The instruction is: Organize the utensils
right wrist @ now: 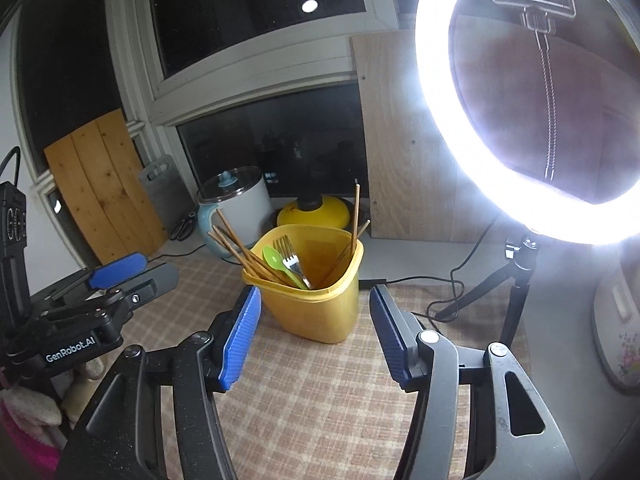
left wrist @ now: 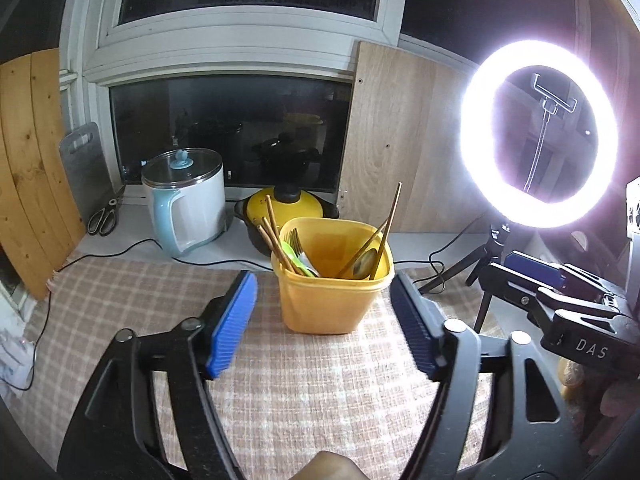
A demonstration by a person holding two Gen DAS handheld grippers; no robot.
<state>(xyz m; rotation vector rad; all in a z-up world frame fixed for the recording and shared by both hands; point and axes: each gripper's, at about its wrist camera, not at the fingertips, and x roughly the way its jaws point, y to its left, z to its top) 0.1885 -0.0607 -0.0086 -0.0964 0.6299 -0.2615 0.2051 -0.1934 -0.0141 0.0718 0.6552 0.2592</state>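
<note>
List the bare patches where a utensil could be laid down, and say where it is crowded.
Free: checked cloth between yellow tub and both grippers, and cloth left of the tub. Crowded: the back ledge, with kettle, yellow pot, scissors, and ring light legs and cables at right.

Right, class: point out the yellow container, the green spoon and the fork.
yellow container (right wrist: 320,316): right wrist view, front wall below the rim.
green spoon (right wrist: 273,258): right wrist view, on its bowl.
fork (right wrist: 289,258): right wrist view, on the tines' base.
</note>
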